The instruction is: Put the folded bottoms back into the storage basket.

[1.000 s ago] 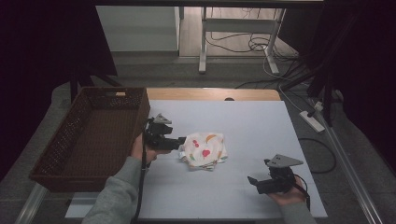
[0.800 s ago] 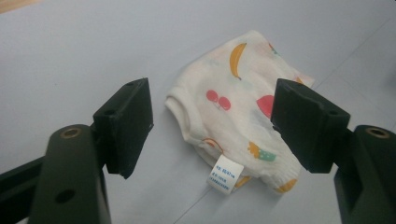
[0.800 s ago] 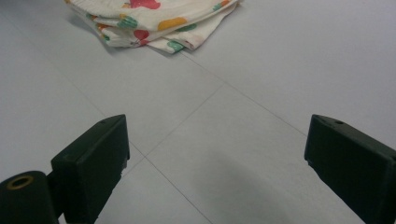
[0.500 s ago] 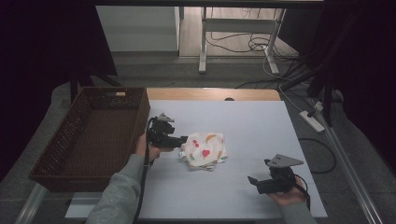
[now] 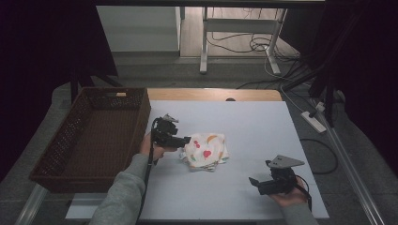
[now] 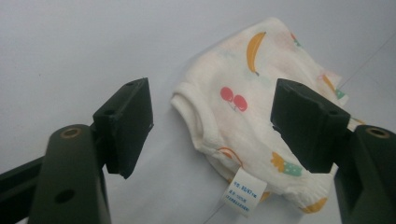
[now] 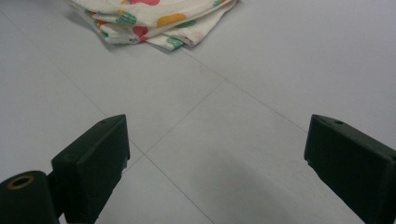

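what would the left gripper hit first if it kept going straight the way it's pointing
Most likely the folded fruit-print cloth: it lies straight ahead between the open jaws of the left gripper, though how far ahead is hard to judge.

Dim room, dark surround; table (image 5: 263, 122) evenly lit, soft shadows; near tongs slightly blurred, no glare.

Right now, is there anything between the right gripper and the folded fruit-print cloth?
Nothing: bare table separates the right gripper from the cloth in the right gripper view.
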The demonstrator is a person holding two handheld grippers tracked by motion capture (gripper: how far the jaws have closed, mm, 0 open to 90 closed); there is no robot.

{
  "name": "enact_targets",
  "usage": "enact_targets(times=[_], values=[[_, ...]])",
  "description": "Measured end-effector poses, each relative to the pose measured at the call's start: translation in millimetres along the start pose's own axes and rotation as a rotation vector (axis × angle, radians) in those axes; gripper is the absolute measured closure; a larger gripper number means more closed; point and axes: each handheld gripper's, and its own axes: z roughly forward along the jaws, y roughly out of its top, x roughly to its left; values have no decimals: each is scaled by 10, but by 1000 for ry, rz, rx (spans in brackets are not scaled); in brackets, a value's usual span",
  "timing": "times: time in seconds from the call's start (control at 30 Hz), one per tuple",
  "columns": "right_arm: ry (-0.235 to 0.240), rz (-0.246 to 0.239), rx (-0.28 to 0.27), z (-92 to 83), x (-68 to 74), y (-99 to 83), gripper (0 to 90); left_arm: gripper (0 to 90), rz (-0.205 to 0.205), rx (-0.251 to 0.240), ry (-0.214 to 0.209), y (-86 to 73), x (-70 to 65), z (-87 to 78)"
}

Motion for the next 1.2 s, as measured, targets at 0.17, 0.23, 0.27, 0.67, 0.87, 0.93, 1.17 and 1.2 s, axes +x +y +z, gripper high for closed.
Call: enact_targets(times=[0.17,0.23,0.27,0.67,0.87,0.93,1.17,1.2], values=[[4,-4,4,6,3,-2,78,286,1,6,6,7,6,58],[3,-4,4,2,0,-1,78,283,8,11,5,14,8,86],[3,-2,2,1,-1,-2,78,283,8,12,3,17,8,102],[2,-3,6,3,-1,-3,78,247,14,43,-6,47,8,279],[5,1,3,4,-5,-6,78,231,26,64,-18,76,-23,377],[6,2,4,4,-7,-7,78,231,35,77,-24,82,-29,418],[8,3,8,7,-14,-9,78,215,34,103,-27,88,-26,523],[8,4,8,7,-14,-9,78,215,32,106,-26,87,-21,531]])
